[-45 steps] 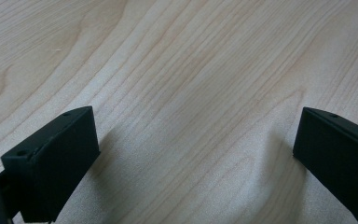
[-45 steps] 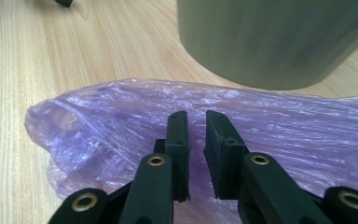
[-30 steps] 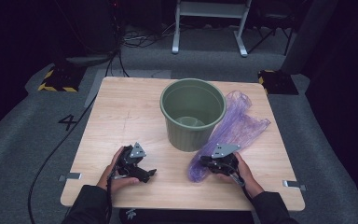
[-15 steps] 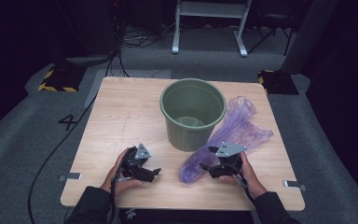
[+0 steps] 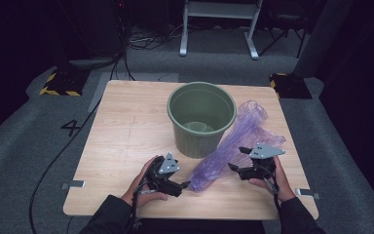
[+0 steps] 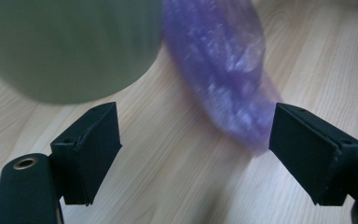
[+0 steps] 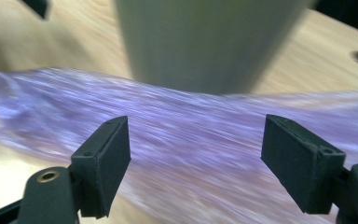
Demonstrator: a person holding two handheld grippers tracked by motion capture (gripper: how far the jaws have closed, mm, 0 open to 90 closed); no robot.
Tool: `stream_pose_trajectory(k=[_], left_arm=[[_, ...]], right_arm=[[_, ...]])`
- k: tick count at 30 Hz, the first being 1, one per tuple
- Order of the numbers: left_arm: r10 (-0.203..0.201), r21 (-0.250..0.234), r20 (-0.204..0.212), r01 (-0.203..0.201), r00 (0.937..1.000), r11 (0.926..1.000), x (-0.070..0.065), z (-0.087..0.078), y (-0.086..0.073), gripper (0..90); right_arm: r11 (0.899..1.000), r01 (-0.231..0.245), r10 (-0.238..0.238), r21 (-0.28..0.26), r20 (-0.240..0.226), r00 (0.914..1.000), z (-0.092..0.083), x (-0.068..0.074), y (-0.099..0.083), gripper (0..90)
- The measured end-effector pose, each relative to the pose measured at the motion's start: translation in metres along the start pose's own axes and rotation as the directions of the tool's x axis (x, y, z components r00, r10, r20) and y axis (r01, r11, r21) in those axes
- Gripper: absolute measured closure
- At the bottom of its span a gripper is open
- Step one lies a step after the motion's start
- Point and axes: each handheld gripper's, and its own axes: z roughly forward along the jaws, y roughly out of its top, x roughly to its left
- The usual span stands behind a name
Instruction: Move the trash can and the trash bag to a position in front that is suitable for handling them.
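The green bin (image 5: pixel 202 119) stands just beside the purple bag (image 5: pixel 233 146), and both the left gripper (image 5: pixel 182 185) and the right gripper (image 5: pixel 234 158) are wide open and hold nothing.

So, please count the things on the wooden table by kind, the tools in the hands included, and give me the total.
Green bin: 1
Purple plastic bag: 1
Hand-held grippers: 2, the left gripper and the right gripper
Total: 4
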Motion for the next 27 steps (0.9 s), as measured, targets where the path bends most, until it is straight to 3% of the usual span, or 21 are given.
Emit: stream_pose_trajectory(k=[3, 10, 13, 14, 15, 19, 21, 23, 26, 27], left_arm=[[0.015, 0.01, 0.008, -0.015, 0.9999, 0.9998, -0.003, 0.01, 0.004, 15.9], [0.026, 0.054, -0.009, -0.025, 0.9996, 0.9982, -0.002, 0.033, 0.008, 19.8], [0.032, 0.068, -0.024, -0.031, 0.9992, 0.9972, 0.002, 0.04, 0.008, 39.3], [0.047, 0.077, -0.023, -0.045, 0.9986, 0.996, 0.005, 0.042, 0.007, 42.3], [0.057, 0.077, -0.029, -0.055, 0.9979, 0.9955, 0.006, 0.042, 0.006, 45.5], [0.083, 0.1, -0.047, -0.078, 0.9954, 0.9919, 0.013, 0.041, 0.002, 61.3], [0.084, 0.11, -0.049, -0.078, 0.9953, 0.9908, 0.019, 0.039, -0.001, 65.4], [0.068, 0.105, -0.045, -0.063, 0.9967, 0.9925, 0.021, 0.037, -0.002, 70.5], [0.066, 0.1, -0.041, -0.062, 0.997, 0.993, 0.028, 0.034, -0.005, 72.2], [0.069, 0.102, -0.04, -0.065, 0.9968, 0.9927, 0.03, 0.032, -0.006, 72.2]], right_arm=[[0.999, -0.05, 0.05, -0.011, 0.025, 0.9984, -0.007, -0.017, -0.007, 24.5], [0.997, -0.068, 0.066, 0.021, 0.088, 0.9939, -0.013, -0.038, -0.02, 26.2], [0.996, -0.086, 0.083, 0.02, 0.098, 0.9917, -0.013, -0.044, -0.025, 32.3], [0.996, -0.086, 0.083, 0.025, 0.103, 0.9911, -0.011, -0.046, -0.027, 40.8], [0.996, -0.091, 0.089, 0.018, 0.1, 0.991, -0.01, -0.046, -0.028, 43.7], [0.996, -0.092, 0.091, 0.004, 0.093, 0.9915, -0.002, -0.045, -0.029, 49.3], [0.997, -0.083, 0.083, 0.001, 0.085, 0.9929, 0.002, -0.045, -0.029, 51.0], [0.997, -0.073, 0.071, 0.01, 0.1, 0.9925, 0.006, -0.044, -0.029, 58.5], [0.997, -0.076, 0.074, 0.019, 0.089, 0.9933, 0.008, -0.044, -0.03, 71.8], [0.998, -0.067, 0.066, 0.014, 0.075, 0.995, 0.007, -0.043, -0.029, 72.2]])
